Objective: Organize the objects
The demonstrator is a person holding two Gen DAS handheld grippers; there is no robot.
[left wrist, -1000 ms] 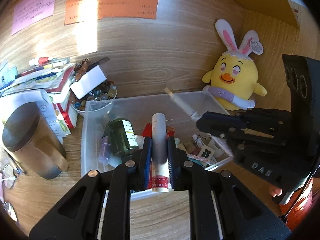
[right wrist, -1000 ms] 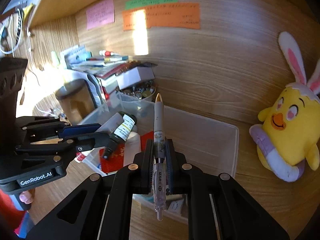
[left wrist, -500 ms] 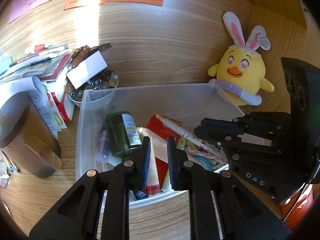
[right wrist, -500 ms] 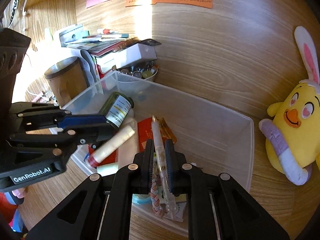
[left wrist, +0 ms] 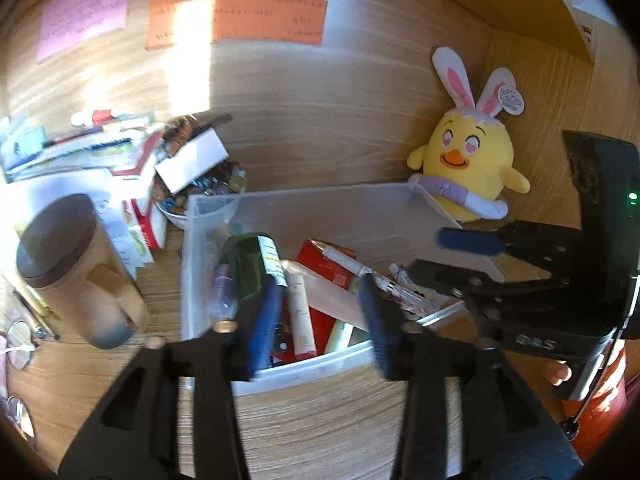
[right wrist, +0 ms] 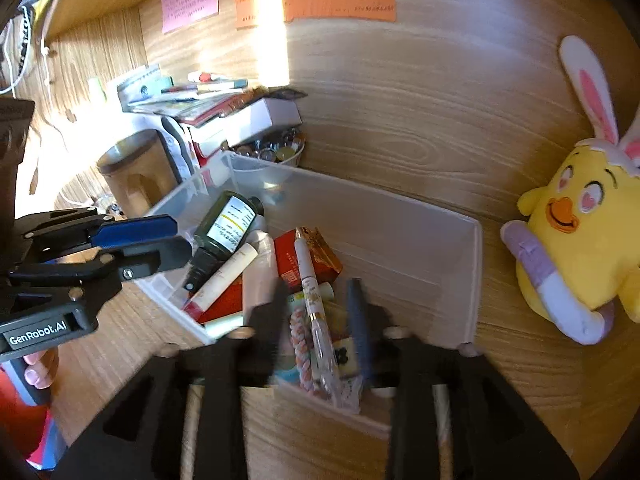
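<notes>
While both sets of jaws are opening, I see the clear plastic bin [left wrist: 304, 208] on the wooden desk [left wrist: 320, 420], crowded with small things. My left gripper [left wrist: 320, 320] hangs over the bin's near rim with nothing pinched between its blue pads; the cream tube [left wrist: 300, 316] lies loose in the bin below the gap, beside the dark green bottle [left wrist: 252, 264] on its side. My right gripper [right wrist: 320, 320] is likewise released over the bin, and the white pen [right wrist: 310, 280] lies in the bin under the gap, its clear end over a braided cord [right wrist: 300, 336]. A red box [right wrist: 292, 260] sits under the pen's tip.

Behind the bin's far left corner, a small bowl [left wrist: 176, 212] holds what look like bottle caps or small jars; I cannot tell which. A white box [left wrist: 192, 160] rests tilted over it.

Only the left view shows eyeglasses [left wrist: 20, 344] at the desk's left edge. The right view alone shows white cables [right wrist: 20, 40] hanging at far left. Both show the yellow plush chick [left wrist: 468, 168] right of the bin, the brown-lidded mug [left wrist: 76, 272] left of it, and the coloured notes [left wrist: 236, 20] on the wall.
</notes>
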